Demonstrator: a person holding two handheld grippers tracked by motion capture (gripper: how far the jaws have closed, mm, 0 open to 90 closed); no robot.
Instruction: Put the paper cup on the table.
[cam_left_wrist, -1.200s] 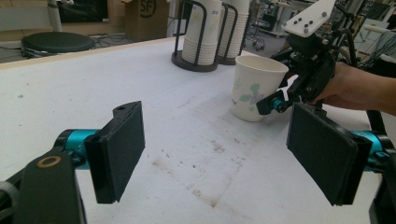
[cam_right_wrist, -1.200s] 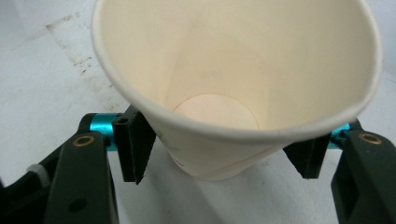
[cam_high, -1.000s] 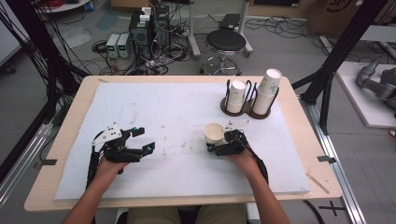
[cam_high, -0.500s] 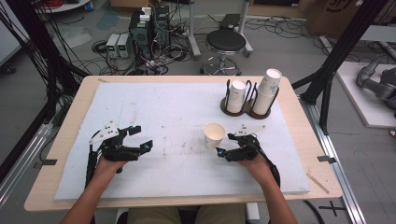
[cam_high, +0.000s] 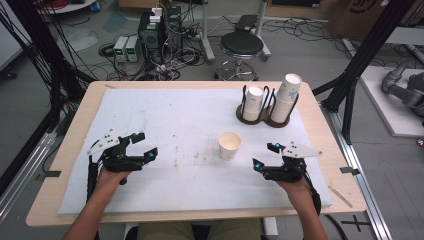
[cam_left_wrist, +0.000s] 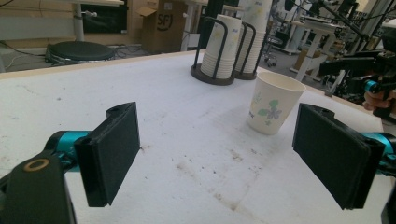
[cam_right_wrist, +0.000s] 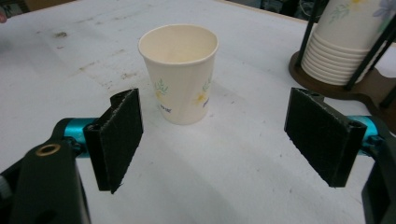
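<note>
A single cup (cam_high: 229, 145) stands upright mid-table, right of centre, already out of the rack (cam_high: 263, 107) near the far right corner. My right gripper (cam_high: 263, 156) is released beside it; my left gripper (cam_high: 146, 145) waits released too.

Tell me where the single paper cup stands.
In the high view the single paper cup stands upright on the white mat, right of centre, nearer the right gripper, in front of the cup holder.
</note>
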